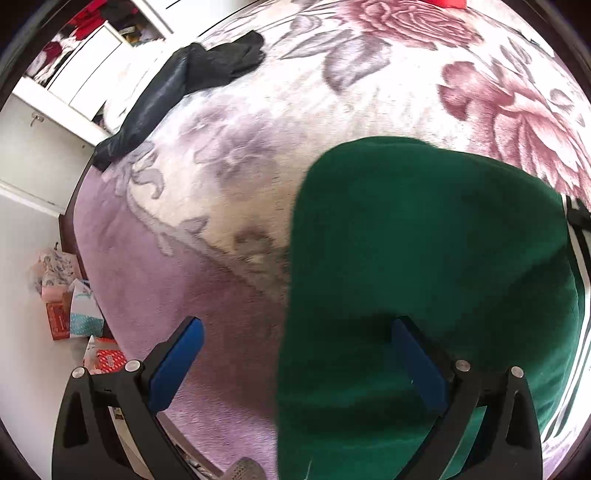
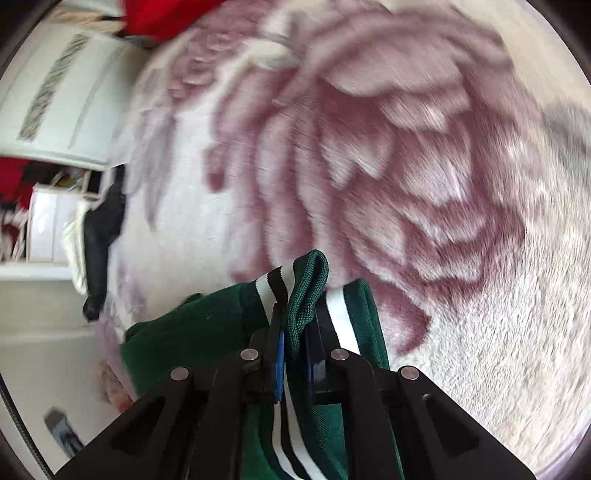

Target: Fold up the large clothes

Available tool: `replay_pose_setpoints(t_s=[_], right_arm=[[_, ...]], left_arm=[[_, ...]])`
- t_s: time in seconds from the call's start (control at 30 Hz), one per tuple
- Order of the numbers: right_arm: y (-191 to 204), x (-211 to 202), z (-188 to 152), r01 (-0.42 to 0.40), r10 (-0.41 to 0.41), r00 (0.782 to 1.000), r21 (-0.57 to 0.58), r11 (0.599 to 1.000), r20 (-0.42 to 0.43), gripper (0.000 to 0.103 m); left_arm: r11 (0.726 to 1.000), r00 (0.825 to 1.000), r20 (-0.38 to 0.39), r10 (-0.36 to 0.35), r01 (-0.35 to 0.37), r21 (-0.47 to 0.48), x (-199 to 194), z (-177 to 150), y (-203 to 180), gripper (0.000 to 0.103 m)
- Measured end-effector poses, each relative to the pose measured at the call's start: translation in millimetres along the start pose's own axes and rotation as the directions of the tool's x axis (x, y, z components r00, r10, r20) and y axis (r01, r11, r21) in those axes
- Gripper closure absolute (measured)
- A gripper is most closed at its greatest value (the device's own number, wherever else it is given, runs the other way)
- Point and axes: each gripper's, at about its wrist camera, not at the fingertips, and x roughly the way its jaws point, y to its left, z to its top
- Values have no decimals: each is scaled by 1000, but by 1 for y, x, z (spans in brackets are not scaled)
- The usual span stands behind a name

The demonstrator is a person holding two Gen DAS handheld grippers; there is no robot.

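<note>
Clearly green garment (image 2: 207,332), white-black striped trim.

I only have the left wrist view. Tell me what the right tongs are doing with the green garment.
Observer: The right tongs are shut on a ribbed green hem of the green garment, which pokes up between the pads.
Operator: Say what else is on that piece of cloth.
Observer: Black and white stripes run beside the pinched hem.
Operator: Tell me what lies under it.
Observer: A big pink flower printed on the blanket.
Operator: Report anything red near there.
Observer: Red cloth sits at the blanket's far edge, at the top left of the right wrist view.
</note>
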Motion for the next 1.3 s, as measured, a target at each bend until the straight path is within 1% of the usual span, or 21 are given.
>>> replay_pose_setpoints(t_s=[0.1, 0.13, 0.17, 0.27, 0.4, 0.43, 0.47, 0.53, 0.6, 0.63, 0.73, 0.8, 0.87, 0.97, 1.0, 1.1, 1.13, 1.17, 1.2, 1.23, 1.3], right_arm=[[1, -5, -1, -63, 61, 996, -35, 997, -65, 90], [3, -17, -7, -81, 76, 993, -63, 995, -90, 77], [1, -25, -12, -69, 61, 992, -75, 995, -109, 61], [-14, -49, -44, -85, 71, 986, -86, 993, -150, 42], [-37, -39, -94, -63, 40, 968, -85, 994, -248, 41], [-41, -28, -106, -56, 30, 962, -90, 994, -272, 42], [-42, -17, -115, -55, 26, 959, -97, 994, -283, 57], [-41, -5, -124, -51, 21, 964, -106, 993, -264, 100], [-41, -11, -127, -2, -11, 981, -67, 998, -192, 100], [-36, -22, -127, 42, -52, 988, -76, 996, -145, 101], [-29, -61, -125, 98, -103, 993, -83, 992, -52, 101], [-39, -65, -117, 140, -144, 988, -76, 987, -52, 101], [-49, -49, -112, 175, -182, 979, -75, 982, -94, 101], [-53, -11, -112, 148, -172, 963, -126, 981, -210, 100], [-51, -8, -110, 145, -173, 961, -138, 980, -216, 100], [-50, -14, -102, 93, -126, 963, -144, 985, -240, 91], [-52, -21, -99, 59, -93, 973, -162, 985, -212, 77], [-52, -26, -94, 29, -64, 981, -189, 982, -181, 44], [-54, -28, -92, 16, -51, 985, -210, 978, -162, 25], [-57, -26, -88, -21, -16, 987, -223, 975, -159, 1], [-64, -7, -76, -84, 34, 980, -251, 964, -198, 1]], left_arm=[[1000, 1000, -9, 16, -16, -5, -2, -8, 14, 0], [1000, 1000, -11, 19, -19, -9, -4, -11, 18, 0], [1000, 1000, -13, 16, -16, -14, -6, -15, 22, 0], [1000, 999, -24, 22, -22, -19, -11, -30, 30, 0], [1000, 998, -62, 22, -22, -8, -8, -51, 35, 0], [1000, 997, -74, 23, -23, 0, -6, -56, 34, 0], [1000, 996, -82, 26, -25, 11, -4, -61, 33, 0], [999, 995, -99, 32, -29, 36, -1, -69, 30, 0], [998, 994, -106, 31, -26, 49, -1, -74, 29, 0], [998, 994, -109, 30, -24, 55, -2, -77, 28, 0], [999, 995, -100, 20, -15, 52, -6, -82, 29, 0], [999, 995, -101, 6, -1, 47, -6, -83, 30, 0], [999, 994, -108, -5, 9, 33, -5, -82, 30, 0], [999, 992, -114, -52, 51, -12, -5, -76, 37, 0], [997, 991, -113, -76, 73, -34, -5, -74, 41, 0], [979, 979, -93, -179, 168, -114, 4, -66, 60, 0], [971, 973, -91, -213, 200, -129, 11, -64, 65, 0], [966, 968, -90, -233, 220, -137, 17, -61, 67, 0], [960, 964, -86, -253, 239, -143, 22, -58, 69, 0], [949, 953, -76, -294, 281, -147, 30, -54, 69, 0], [926, 928, -73, -365, 353, -136, 43, -47, 65, 0]])
